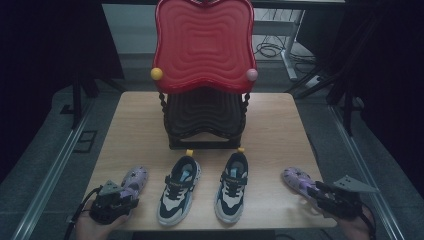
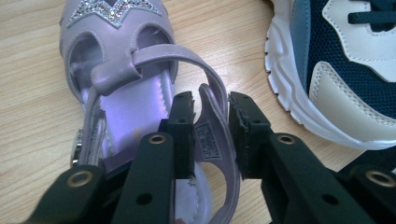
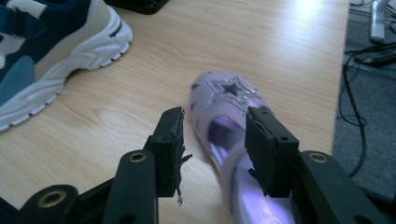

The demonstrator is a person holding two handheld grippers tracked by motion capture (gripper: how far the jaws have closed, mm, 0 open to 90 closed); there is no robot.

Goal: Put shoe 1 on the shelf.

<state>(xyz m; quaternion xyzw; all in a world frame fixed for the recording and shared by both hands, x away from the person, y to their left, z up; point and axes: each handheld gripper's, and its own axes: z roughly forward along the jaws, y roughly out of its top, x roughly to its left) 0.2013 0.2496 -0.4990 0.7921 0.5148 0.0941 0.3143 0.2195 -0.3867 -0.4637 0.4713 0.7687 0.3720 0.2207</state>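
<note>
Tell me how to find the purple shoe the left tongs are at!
Start at the red rack on the table. Four shoes lie before it; take the leftmost, the purple sandal. Unlike its twin at the far right, its heel strap sits between the left tongs.

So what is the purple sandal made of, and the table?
The purple sandal looks like smooth, faintly shiny faux leather or plastic, with glittery trim at the toe. The table looks like pale wood or wood-look laminate; grain lines run across it.

Lilac glittery sandals, navy-and-white sneakers, red rack
</note>
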